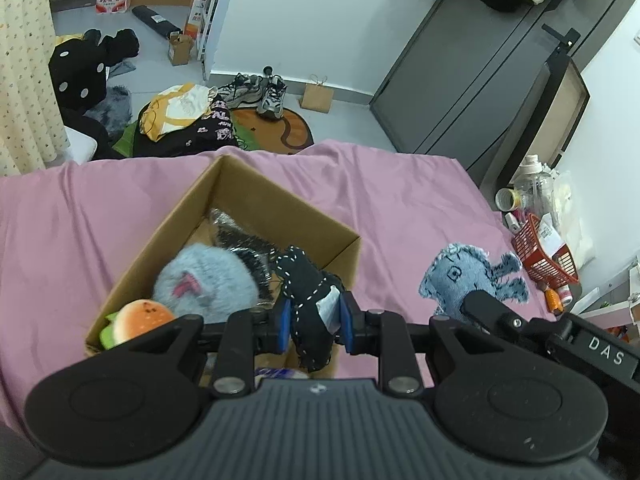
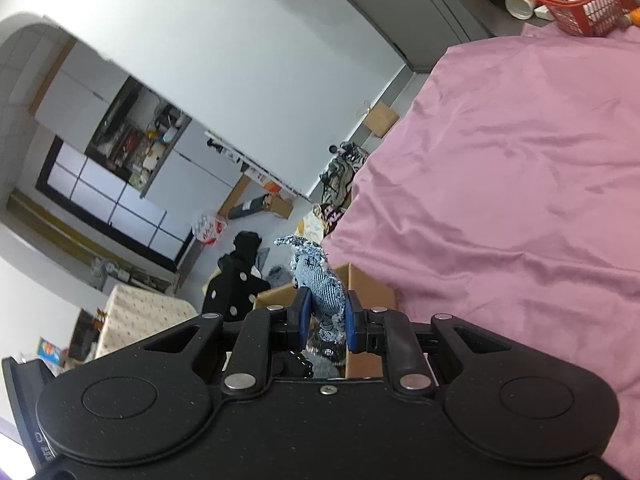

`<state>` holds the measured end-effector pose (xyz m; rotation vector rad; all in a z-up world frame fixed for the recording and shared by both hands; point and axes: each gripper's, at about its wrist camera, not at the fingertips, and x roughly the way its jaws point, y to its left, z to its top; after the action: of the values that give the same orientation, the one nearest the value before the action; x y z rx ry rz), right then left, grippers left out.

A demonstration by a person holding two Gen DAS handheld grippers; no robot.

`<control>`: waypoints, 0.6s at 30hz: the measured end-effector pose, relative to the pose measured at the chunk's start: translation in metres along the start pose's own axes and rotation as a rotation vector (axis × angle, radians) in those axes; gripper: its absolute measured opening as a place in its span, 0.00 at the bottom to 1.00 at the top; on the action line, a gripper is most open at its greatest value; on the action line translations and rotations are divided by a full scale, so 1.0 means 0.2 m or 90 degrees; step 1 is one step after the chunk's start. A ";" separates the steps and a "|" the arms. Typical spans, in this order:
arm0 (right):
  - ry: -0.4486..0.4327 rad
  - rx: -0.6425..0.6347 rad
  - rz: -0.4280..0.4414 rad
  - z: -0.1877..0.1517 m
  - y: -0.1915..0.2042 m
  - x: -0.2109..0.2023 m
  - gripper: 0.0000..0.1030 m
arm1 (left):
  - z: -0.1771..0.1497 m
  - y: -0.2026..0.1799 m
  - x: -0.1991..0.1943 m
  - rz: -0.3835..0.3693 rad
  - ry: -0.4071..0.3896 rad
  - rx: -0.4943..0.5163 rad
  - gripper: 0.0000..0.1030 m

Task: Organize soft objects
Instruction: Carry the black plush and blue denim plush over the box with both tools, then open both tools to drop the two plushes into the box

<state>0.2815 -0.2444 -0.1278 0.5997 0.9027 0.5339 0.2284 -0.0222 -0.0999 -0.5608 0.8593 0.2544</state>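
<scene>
Left wrist view: a bed under a creased pink sheet point(image 1: 400, 200) stands in a cluttered room, with clothes, grey trainers point(image 1: 256, 94) and an orange round mat on the pale floor beyond, a grey cabinet at the wall, and a red mesh basket point(image 1: 544, 256) beside the bed. An open brown cardboard box point(image 1: 276, 216) sits on the sheet, holding a fluffy grey-blue plush point(image 1: 204, 280) and a burger-shaped plush point(image 1: 138, 318). The left gripper point(image 1: 314, 318) is clamped on a black fabric toy with white stitching point(image 1: 308, 280), held over the box's near side. Right wrist view: camera rolled sideways; the pink sheet fills the right, white walls and cupboards the left. The right gripper point(image 2: 326, 320) is closed on a frayed blue denim elephant toy point(image 2: 320, 280), held above the box edge.
</scene>
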 end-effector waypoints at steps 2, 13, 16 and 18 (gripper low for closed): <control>0.008 -0.012 -0.008 -0.02 0.03 0.03 0.17 | -0.01 0.03 0.00 0.004 0.015 0.012 0.23; 0.039 -0.061 -0.039 -0.14 0.16 0.09 0.17 | -0.05 0.14 0.01 -0.003 0.066 0.055 0.31; 0.046 -0.068 -0.050 -0.17 0.18 0.11 0.18 | -0.03 0.17 -0.01 -0.007 0.062 0.052 0.39; 0.050 -0.072 -0.056 -0.19 0.20 0.12 0.18 | -0.01 0.19 -0.03 -0.004 0.054 0.051 0.40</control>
<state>0.2552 -0.1911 -0.1330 0.4366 0.9626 0.5282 0.2057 0.0082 -0.1103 -0.5027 0.9450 0.1917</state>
